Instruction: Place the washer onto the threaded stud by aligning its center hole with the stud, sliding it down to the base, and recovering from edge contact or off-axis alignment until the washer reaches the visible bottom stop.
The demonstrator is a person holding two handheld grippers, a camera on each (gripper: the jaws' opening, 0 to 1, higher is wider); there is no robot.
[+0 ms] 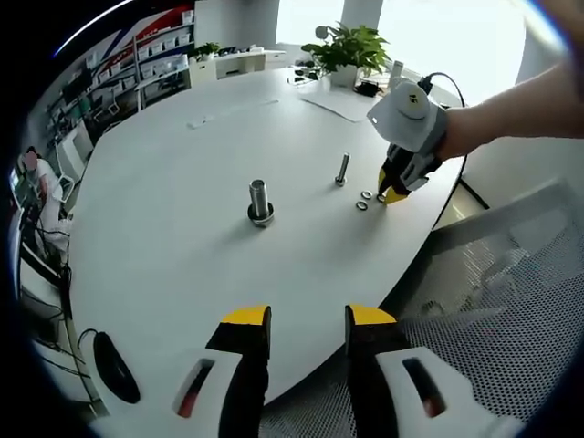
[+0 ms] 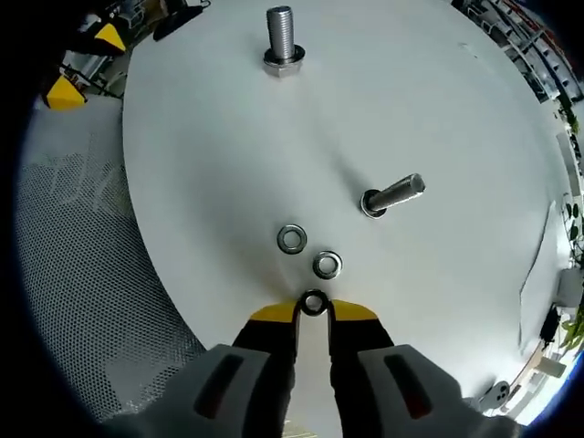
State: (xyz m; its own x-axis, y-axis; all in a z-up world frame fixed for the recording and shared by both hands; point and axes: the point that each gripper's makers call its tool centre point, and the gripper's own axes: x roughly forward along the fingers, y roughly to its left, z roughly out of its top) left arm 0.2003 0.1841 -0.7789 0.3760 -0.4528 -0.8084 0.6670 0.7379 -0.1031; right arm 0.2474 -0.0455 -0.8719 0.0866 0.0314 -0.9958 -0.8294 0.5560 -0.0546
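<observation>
In the left gripper view the right hand-held gripper [image 1: 392, 190] is small and far off, its yellow tips down at the edge of the round white surface [image 1: 164, 246]; whether anything sits between those tips cannot be made out from here. The person's forearm [image 1: 511, 114] behind it is cut off by the frame. Only two of the small steel washers show beside those tips, tiny and hard to resolve.

The right gripper view settles it: the right hand-held gripper [image 2: 313, 308] has its yellow-tipped jaws nearly closed, pinching a small silver steel washer [image 2: 313, 302] by its rim, the ring standing just above the fingertips with its centre hole visible. Two more flat steel washers lie on the surface just beyond, the nearer washer [image 2: 327, 265] and the farther washer [image 2: 291, 239], close together but not touching.

The thick upright threaded stud with a hexagonal base [image 2: 283, 41] stands well apart from the held washer, across the surface. A slimmer steel bolt [image 2: 392, 195] stands between, off to one side, leaning in the fisheye.

The left hand-held gripper [image 1: 307, 319] hovers at the near edge of the surface, its jaws parted with nothing between them, the stud [image 1: 260, 201] well ahead of it. A grey mesh chair [image 1: 493, 301] sits beside the surface.
</observation>
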